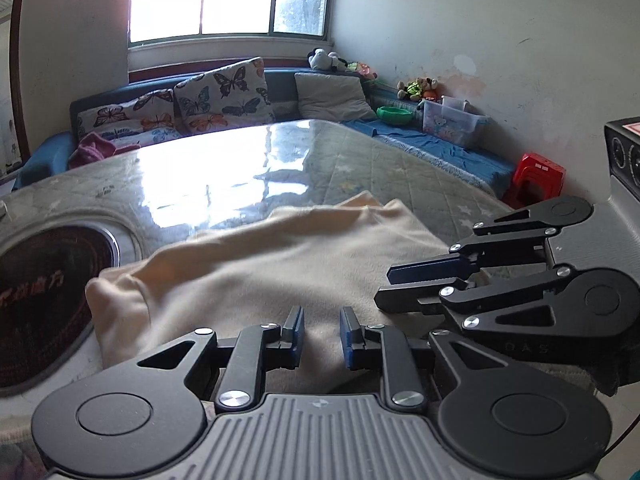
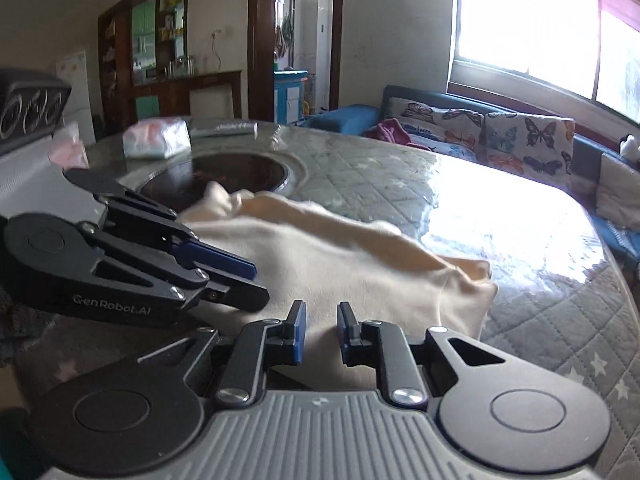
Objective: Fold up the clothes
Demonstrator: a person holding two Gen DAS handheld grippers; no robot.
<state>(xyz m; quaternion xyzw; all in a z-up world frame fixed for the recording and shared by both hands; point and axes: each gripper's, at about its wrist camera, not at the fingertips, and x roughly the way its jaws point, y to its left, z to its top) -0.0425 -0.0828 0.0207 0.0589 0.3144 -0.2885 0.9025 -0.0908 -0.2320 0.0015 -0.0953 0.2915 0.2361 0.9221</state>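
Observation:
A cream-coloured garment [image 1: 256, 264] lies bunched on the glass-topped table [image 1: 240, 168]; it also shows in the right wrist view [image 2: 340, 256]. My left gripper [image 1: 321, 334] is open with a narrow gap, its fingers over the garment's near edge, holding nothing I can see. My right gripper [image 2: 321, 330] is likewise open over the near edge. In the left wrist view the right gripper [image 1: 386, 286] lies at the right, its fingers close together above the cloth. In the right wrist view the left gripper [image 2: 260, 282] lies at the left.
A round dark inset [image 1: 44, 300] sits in the table at the left. A plastic packet [image 2: 156, 140] lies at the table's far side. A sofa with butterfly cushions [image 1: 216, 96] stands under the window. A red stool [image 1: 538, 178] stands beside the table.

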